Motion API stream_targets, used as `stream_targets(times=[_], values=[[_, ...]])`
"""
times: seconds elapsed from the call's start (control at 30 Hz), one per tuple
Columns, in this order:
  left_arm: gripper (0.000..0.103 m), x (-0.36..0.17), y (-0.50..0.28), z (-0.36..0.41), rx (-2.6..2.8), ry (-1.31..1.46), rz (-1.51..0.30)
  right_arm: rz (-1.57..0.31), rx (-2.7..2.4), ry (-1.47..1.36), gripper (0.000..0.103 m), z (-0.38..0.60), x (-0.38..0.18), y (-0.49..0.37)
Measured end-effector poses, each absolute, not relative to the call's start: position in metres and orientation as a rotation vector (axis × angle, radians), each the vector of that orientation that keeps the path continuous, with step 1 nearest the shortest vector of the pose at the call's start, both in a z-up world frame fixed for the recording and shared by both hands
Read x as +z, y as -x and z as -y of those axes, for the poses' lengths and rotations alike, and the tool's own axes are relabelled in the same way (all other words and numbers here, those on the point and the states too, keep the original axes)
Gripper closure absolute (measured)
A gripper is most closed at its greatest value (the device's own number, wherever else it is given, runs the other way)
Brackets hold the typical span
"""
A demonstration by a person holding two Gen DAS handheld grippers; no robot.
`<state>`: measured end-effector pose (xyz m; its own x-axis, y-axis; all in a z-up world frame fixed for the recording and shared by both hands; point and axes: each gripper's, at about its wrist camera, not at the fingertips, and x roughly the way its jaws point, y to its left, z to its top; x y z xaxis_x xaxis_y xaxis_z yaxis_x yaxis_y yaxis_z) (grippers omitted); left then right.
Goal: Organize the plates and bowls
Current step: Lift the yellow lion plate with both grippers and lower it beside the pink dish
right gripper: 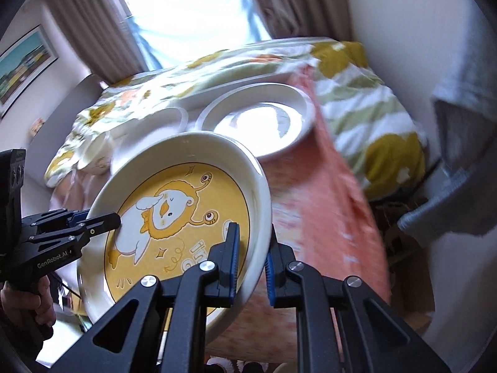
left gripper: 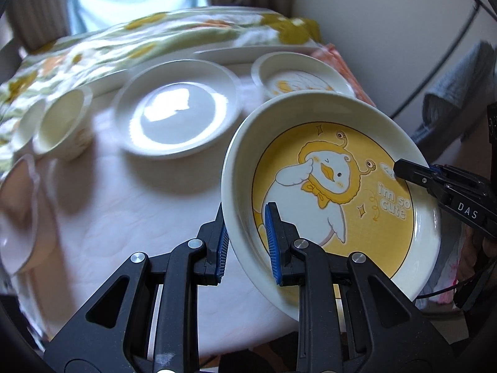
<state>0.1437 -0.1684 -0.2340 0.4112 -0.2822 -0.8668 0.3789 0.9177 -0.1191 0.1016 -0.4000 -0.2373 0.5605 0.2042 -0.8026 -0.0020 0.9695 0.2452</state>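
1. Left wrist view: the left gripper (left gripper: 248,233) and right gripper (right gripper: 253,258) each have jaws clamped on opposite rims of the yellow duck plate (left gripper: 329,186), held tilted above the surface (left gripper: 124,217).
2. Other plates (left gripper: 177,108) and bowls (left gripper: 62,124) lie unstacked; sorting looks barely begun.

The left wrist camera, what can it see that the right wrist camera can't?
Only the left wrist view shows the small cream bowl, the pink bowl at the left edge and the plain white plate full on.

Only the right wrist view shows the framed picture on the wall and the person's hand.

Both show the yellow cartoon-duck plate, lifted and tilted, with the left gripper and right gripper clamping opposite rims, plus the flowery blanket.
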Motion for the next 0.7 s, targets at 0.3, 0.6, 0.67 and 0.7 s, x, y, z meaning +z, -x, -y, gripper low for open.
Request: stream_targets(times=[0.3, 0.6, 0.67, 0.7], values=[[0.083, -0.227, -0.126, 0.064, -0.258, -0.021, -1.073, -1.000, 0.292, -0.168, 0.089, 0.301, -0.239, -0.127], [0.083, -0.262, -0.139, -0.008, -0.189, 0.025, -1.085, -1.042, 0.373, -0.129, 0.089, 0.213, -0.278, -0.150], [0.083, -0.274, -0.141, -0.017, -0.190, 0.026, -1.086, -1.046, 0.372, -0.120, 0.089, 0.206, -0.287, -0.153], [0.083, -0.279, -0.141, -0.021, -0.190, 0.027, -1.086, -1.050, 0.373, -0.116, 0.089, 0.200, -0.293, -0.155]])
